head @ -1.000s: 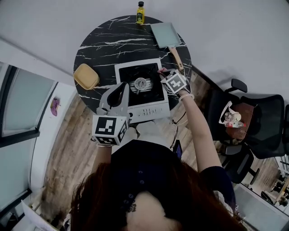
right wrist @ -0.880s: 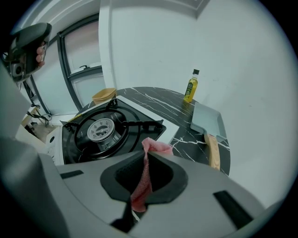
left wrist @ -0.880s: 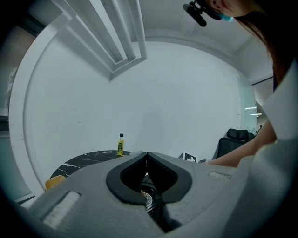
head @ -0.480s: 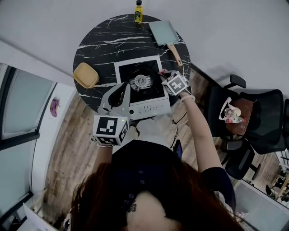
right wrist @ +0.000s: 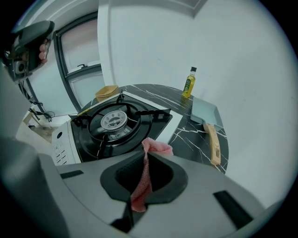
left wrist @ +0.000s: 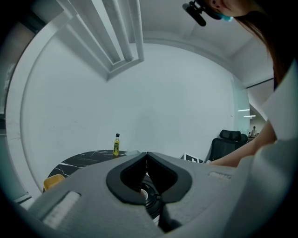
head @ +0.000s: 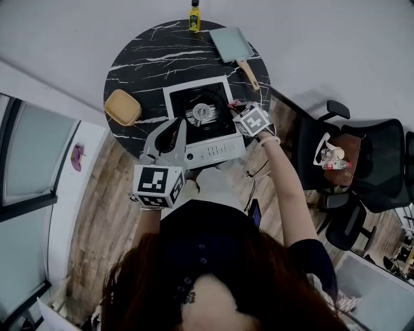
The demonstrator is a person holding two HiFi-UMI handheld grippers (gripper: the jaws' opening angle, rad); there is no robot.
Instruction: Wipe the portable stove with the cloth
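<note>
The portable stove (head: 206,123), a white body with a black top and a round burner (right wrist: 114,122), stands on the round black marble table (head: 142,61). My right gripper (head: 234,105) is at the stove's right edge, shut on a pink cloth (right wrist: 145,179) that sticks up between the jaws (right wrist: 145,151). My left gripper (head: 176,124) hovers over the stove's front left corner. Its jaws meet at the tips (left wrist: 147,154) with nothing between them. The burner shows through the gap behind them.
A yellow oil bottle (head: 194,16) stands at the table's far edge. A grey square pan with a wooden handle (head: 237,50) lies at the back right, and a yellow container (head: 123,108) sits at the left. Office chairs (head: 362,165) stand to the right, off the table.
The head view has drifted a little, so the table sits slightly higher in the picture. Both grippers stay nearly where they were by the stove, the right one still shut on the cloth.
</note>
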